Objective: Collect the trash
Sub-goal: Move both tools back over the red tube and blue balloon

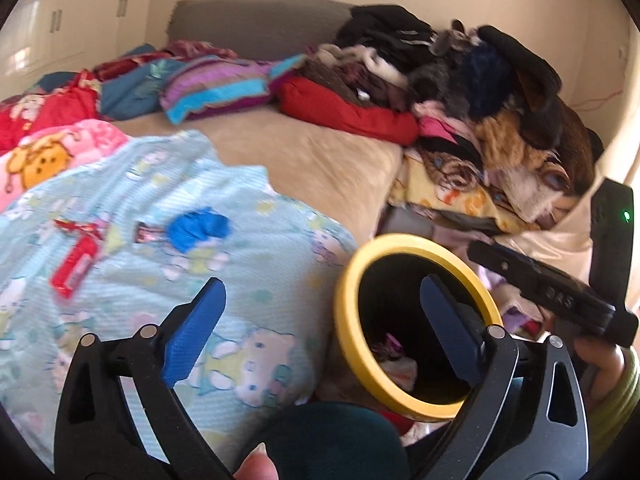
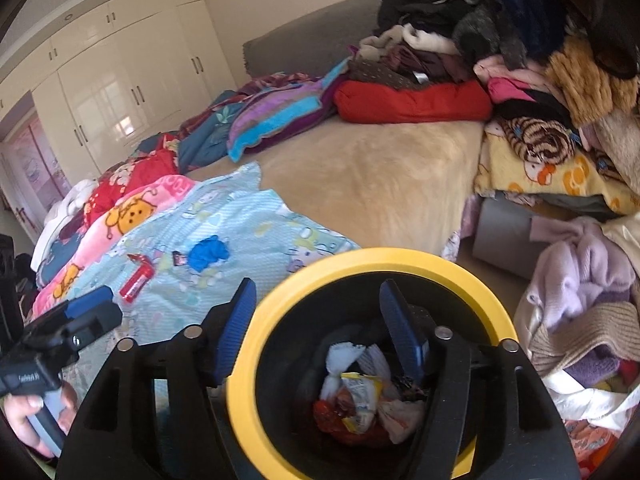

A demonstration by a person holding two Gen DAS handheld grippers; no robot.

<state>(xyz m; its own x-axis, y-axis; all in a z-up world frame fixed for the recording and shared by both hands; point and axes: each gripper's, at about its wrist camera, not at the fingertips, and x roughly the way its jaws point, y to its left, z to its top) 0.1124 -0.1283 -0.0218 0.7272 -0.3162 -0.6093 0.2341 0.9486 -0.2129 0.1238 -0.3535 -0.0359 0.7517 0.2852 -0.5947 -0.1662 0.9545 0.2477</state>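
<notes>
Left gripper [image 1: 320, 320]: fingers spread wide with nothing between them; one blue pad [image 1: 192, 332] hangs over the light blue blanket, the other stands in front of the bin's mouth.
Right gripper [image 2: 318, 328]: fingers spread apart and empty, poised over the bin's opening; the left finger sits outside the yellow rim, the right one over the inside.
Bin [image 2: 360, 264]: black, with a yellow rim, standing beside the bed, just under the right gripper.
Trash in bin [image 2: 360, 396]: crumpled wrappers and white paper lie at the bottom, among them a yellow packet and something red.
Trash on bed: a red wrapper [image 2: 138, 280], a small dark wrapper [image 2: 180, 258] and a crumpled blue piece [image 2: 208, 256] lie on the blanket, the last two just beside each other and the red one near them.
Light blue blanket [image 1: 240, 216]: cartoon print, spread over the near part of the bed, reaching close to the bin.
Bed [image 2: 380, 176]: tan cover, bare in the middle.
Clothes pile [image 2: 520, 40]: heaped high along the bed's right side; more folded bedding lies along the head of the bed.
Wardrobe [image 2: 120, 92]: cream doors, on the far left wall.
Hands: each grips its handle, seen at the edge of the other camera's view.
</notes>
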